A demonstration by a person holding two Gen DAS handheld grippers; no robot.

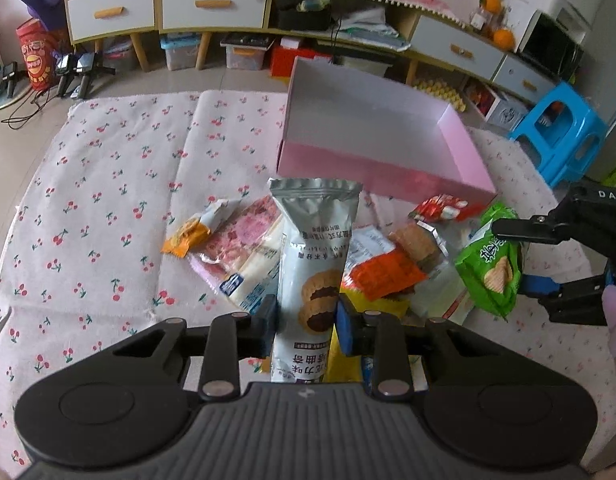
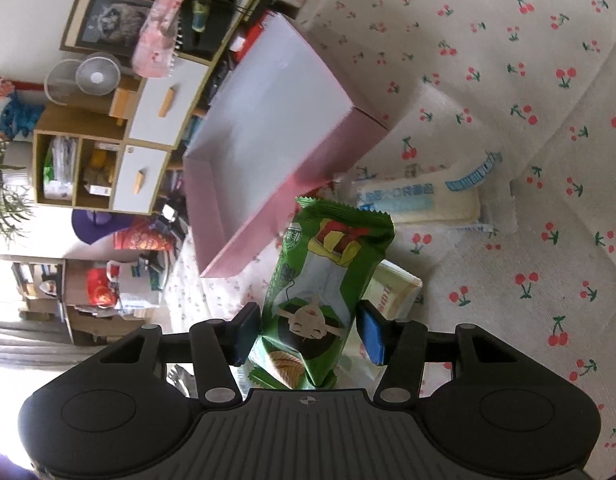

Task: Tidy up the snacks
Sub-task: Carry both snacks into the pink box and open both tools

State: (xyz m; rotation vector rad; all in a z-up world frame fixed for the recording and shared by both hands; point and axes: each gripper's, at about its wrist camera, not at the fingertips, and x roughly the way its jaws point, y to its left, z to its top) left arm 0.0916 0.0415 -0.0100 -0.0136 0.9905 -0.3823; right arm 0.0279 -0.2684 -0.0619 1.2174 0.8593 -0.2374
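— Tongs first: what is held by the left tongs (image 1: pixel 306 322)?

— A silver-grey cookie packet (image 1: pixel 313 264) is clamped between the two pads, standing upright, its crimped top edge raised above the pile of snacks (image 1: pixel 387 264). Chocolate-filled biscuits are printed on its lower half.

— And the right tongs (image 2: pixel 308 330)?

— A green chip packet (image 2: pixel 323 288) is gripped between the blue pads, its serrated end pointing forward toward the pink box (image 2: pixel 268 128). In the left wrist view the same green packet (image 1: pixel 491 268) is seen at the right edge, pinched by the right tongs (image 1: pixel 519 256) above the cloth.

— Where is the box placed?

— It is set on the cherry-print cloth (image 1: pixel 108 200) that covers the counter, just beyond the snack pile. Its white interior is seen bare in both views.

— What remains on the cloth?

— An orange wrapper (image 1: pixel 186 236) and a pink-patterned packet (image 1: pixel 244 232) are seen left of the cookie packet; a flat orange sachet (image 1: pixel 383 274) and a red-and-white packet (image 1: pixel 441 206) lie to its right, the latter just beside the box's front wall. From the right wrist, a pale cream pack with blue print (image 2: pixel 431 196) is seen lying close to the box corner.

— Anything behind?

— Low cabinets with white drawers (image 1: pixel 212 2) and a blue plastic stool (image 1: pixel 563 136) are seen on the floor beyond the counter.
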